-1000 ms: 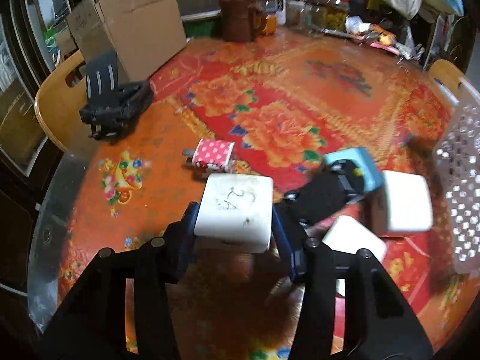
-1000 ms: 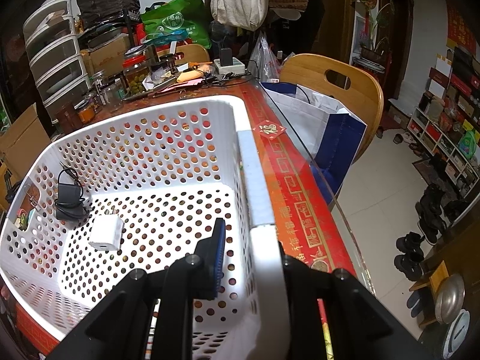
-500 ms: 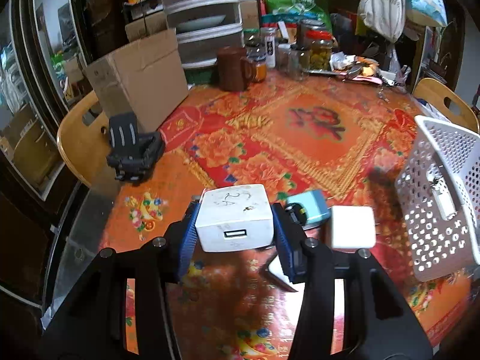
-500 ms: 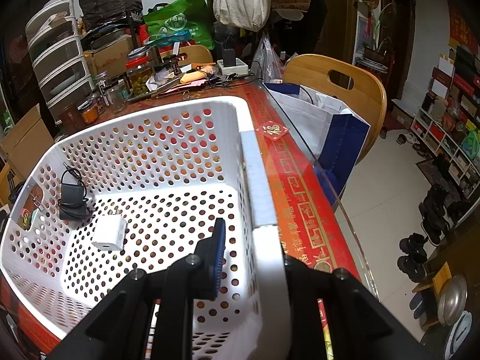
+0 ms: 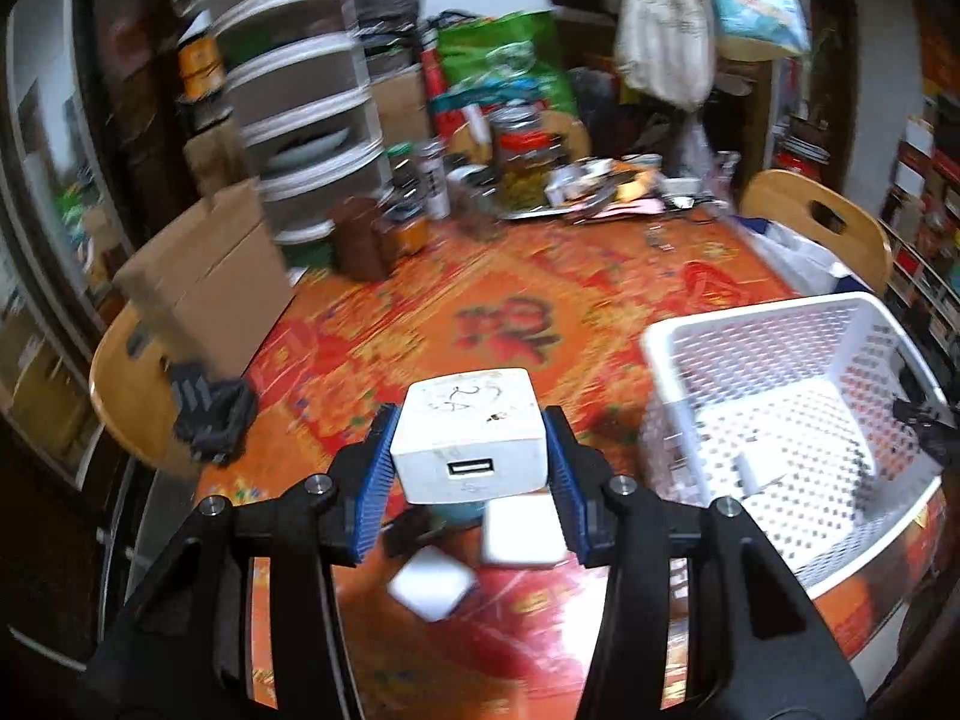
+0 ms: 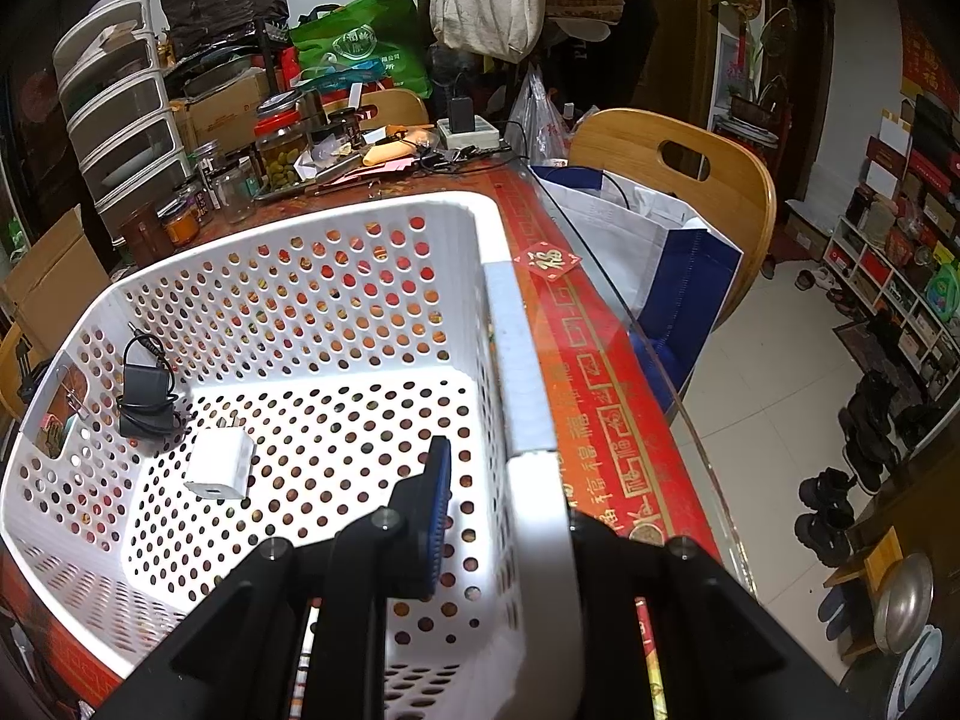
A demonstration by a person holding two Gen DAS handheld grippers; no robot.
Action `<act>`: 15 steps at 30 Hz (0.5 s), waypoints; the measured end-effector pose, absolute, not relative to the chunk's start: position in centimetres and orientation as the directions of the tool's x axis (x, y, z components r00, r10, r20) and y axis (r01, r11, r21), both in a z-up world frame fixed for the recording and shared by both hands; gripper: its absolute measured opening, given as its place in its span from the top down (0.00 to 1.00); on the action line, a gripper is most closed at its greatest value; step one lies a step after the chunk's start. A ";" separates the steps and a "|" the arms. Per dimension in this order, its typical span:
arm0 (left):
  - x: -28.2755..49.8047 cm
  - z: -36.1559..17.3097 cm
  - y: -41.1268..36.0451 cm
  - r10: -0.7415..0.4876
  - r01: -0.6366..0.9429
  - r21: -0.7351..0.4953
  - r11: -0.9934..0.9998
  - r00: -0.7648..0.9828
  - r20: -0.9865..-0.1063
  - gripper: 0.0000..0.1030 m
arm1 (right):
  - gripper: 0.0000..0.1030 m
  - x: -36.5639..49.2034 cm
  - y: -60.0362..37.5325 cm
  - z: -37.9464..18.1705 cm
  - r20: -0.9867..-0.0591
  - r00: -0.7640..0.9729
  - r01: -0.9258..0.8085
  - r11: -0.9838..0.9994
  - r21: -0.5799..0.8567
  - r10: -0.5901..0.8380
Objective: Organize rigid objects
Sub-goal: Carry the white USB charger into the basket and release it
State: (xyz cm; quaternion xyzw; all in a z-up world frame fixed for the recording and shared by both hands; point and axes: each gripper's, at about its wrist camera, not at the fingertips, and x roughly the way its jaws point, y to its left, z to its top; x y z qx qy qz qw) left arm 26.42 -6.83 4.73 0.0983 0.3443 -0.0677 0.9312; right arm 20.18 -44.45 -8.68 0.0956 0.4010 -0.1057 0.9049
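Your left gripper (image 5: 470,456) holds a white charger (image 5: 469,439) between its pads, raised above the counter (image 5: 510,312). Your right gripper (image 6: 501,516) clamps the near right rim of the white basket (image 6: 522,372).

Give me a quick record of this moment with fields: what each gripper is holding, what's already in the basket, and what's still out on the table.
left gripper: shut on the white USB charger, held above the table
right gripper: shut on the white basket at its right rim
in basket: small white charger; black adapter with cord
on table below the left gripper: two white chargers, blurred
table: red floral cloth
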 end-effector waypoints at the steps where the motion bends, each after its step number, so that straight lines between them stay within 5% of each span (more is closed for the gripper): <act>1: 26.2 5.0 -8.0 -0.073 0.214 0.139 0.967 0.754 -0.653 0.57 | 0.84 20.2 -44.4 -8.7 -0.746 0.656 0.268 0.959 0.088 -0.115; 15: 26.5 3.4 -17.6 -0.168 0.361 0.126 0.924 0.680 -0.713 0.57 | 0.84 20.1 -44.3 -8.8 -0.747 0.655 0.264 0.960 0.090 -0.110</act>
